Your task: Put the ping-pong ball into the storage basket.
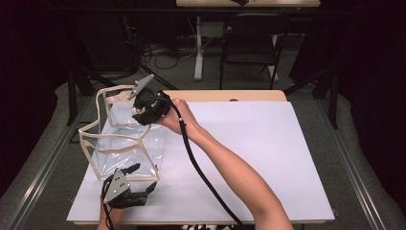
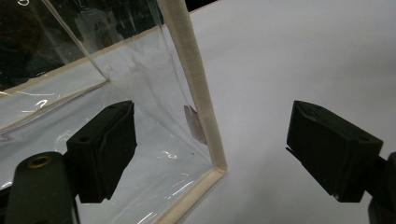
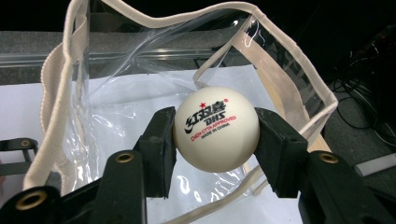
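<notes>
Two grippers work on one clear bag, which stands on the white sheet with its beige-trimmed mouth open upward. The right gripper holds a white table-tennis ball clamped between its jaws, just above the bag's mouth at the far rim. The left gripper has its jaws spread wide on either side of the bag's near corner seam, gripping nothing. To complete the drop well, bring the ball fully inside the trim line before parting the jaws, and part them slowly so the light ball does not bounce off the soft wall; closing the left jaws on the seam would likely steady the bag. From the right gripper view the ball's printed logo and the wavy rim are legible; from the high view the whole bag outline and both forearms are evident; from the left gripper view the straddled seam is plain.
</notes>
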The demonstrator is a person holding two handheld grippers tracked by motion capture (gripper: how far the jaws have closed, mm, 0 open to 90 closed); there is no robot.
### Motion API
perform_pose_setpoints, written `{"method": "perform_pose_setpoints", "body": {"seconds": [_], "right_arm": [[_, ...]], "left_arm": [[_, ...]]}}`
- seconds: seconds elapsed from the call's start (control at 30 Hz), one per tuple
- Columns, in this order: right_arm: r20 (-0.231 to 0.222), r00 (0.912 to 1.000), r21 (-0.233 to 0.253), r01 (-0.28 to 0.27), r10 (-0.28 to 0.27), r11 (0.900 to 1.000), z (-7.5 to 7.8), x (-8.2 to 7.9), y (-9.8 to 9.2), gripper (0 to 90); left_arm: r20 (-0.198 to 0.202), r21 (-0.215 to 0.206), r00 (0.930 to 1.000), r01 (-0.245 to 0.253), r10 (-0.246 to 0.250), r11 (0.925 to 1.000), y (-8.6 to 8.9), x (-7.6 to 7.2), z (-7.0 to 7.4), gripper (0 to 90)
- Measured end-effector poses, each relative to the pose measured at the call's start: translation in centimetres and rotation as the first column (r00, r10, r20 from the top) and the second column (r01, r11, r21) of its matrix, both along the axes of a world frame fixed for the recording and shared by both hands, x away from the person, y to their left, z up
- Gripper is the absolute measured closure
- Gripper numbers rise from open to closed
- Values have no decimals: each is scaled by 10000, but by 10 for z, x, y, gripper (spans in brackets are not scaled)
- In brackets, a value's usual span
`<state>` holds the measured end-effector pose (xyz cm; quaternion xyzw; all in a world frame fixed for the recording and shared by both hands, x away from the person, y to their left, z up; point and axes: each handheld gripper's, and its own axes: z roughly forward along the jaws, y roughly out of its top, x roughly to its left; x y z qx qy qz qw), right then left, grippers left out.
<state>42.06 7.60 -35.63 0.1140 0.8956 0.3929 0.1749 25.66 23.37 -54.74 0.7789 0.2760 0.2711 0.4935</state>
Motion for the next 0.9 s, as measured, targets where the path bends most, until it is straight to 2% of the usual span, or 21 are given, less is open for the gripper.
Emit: {"method": "perform_pose_setpoints", "body": {"seconds": [0.53, 0.9], "right_arm": [[-446, 9990, -359, -92, 76, 9993, -5, 1, 3, 508], [-553, 9984, -473, -127, 101, 9988, -5, 1, 3, 505]], "left_arm": [[-38, -30, 10000, 0, 0, 10000, 0, 0, 0, 161], [-45, -28, 10000, -2, 2, 10000, 0, 0, 0, 161]]}}
